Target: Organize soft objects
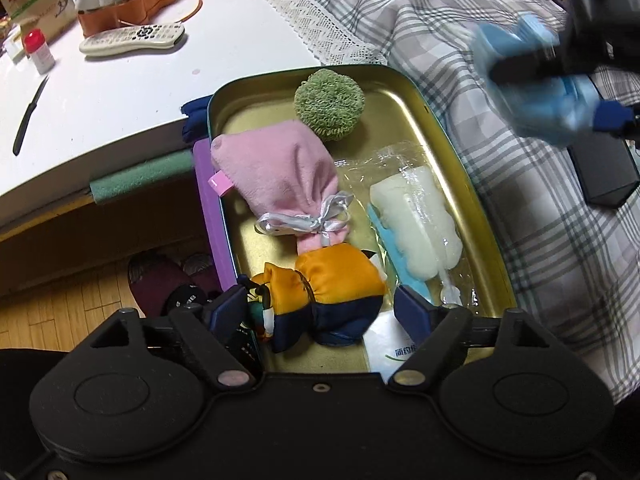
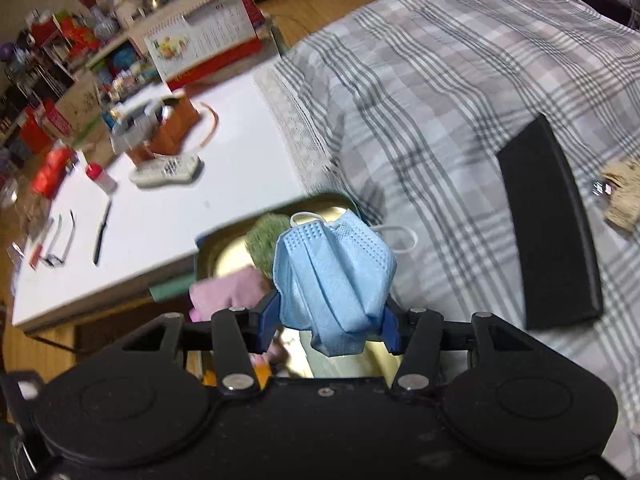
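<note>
A gold metal tin tray [image 1: 416,92] lies on the plaid bedcover. In it are a green fuzzy ball [image 1: 329,105], a pink drawstring pouch [image 1: 276,172], an orange and navy pouch [image 1: 340,288] and a white sponge in clear wrap [image 1: 416,224]. My left gripper [image 1: 320,310] is open, its fingers either side of the orange pouch. My right gripper [image 2: 330,320] is shut on a crumpled blue face mask [image 2: 334,272] held above the tray's [image 2: 212,248] far end; it shows blurred in the left wrist view [image 1: 532,80].
A white table [image 1: 120,92] stands left of the tray with a remote [image 1: 132,38], a knife [image 1: 30,114], a red-capped bottle [image 1: 38,50] and an orange organiser [image 1: 128,2]. A black flat case [image 2: 548,228] and a tan object [image 2: 624,200] lie on the plaid bedcover [image 2: 440,100].
</note>
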The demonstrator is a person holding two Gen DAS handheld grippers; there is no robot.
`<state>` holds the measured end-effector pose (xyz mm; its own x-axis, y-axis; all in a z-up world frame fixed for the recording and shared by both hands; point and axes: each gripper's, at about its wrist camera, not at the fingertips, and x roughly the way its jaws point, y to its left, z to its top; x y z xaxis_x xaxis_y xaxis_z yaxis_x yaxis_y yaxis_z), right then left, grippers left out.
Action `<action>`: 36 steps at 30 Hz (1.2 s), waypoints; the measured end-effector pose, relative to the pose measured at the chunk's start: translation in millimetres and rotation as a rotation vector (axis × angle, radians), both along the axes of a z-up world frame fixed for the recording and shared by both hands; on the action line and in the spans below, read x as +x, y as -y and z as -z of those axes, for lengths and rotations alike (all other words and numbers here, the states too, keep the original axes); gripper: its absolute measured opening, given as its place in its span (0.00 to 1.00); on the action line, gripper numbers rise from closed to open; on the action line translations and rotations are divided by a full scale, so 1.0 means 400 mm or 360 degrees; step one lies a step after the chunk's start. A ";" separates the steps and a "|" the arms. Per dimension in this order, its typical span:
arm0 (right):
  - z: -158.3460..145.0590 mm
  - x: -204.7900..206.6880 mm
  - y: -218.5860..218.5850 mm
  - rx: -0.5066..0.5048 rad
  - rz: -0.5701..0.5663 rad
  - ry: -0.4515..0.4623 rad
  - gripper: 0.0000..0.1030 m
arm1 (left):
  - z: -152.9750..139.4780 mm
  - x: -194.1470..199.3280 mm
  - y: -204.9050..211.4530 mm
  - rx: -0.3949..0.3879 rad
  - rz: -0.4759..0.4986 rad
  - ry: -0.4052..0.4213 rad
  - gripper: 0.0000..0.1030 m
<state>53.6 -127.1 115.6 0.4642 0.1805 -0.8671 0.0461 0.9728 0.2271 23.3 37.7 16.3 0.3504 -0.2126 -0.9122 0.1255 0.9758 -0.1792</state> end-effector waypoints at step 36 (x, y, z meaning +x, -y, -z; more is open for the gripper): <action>-0.013 -0.187 0.028 -0.0489 0.0082 0.0106 0.86 | 0.014 -0.006 0.021 0.0170 0.0004 0.0033 0.75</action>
<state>-21.4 -138.4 120.8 0.5234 -0.1105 -0.8449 0.0918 0.9931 -0.0730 20.8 29.3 10.6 0.3691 -0.1156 -0.9222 0.1308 0.9888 -0.0716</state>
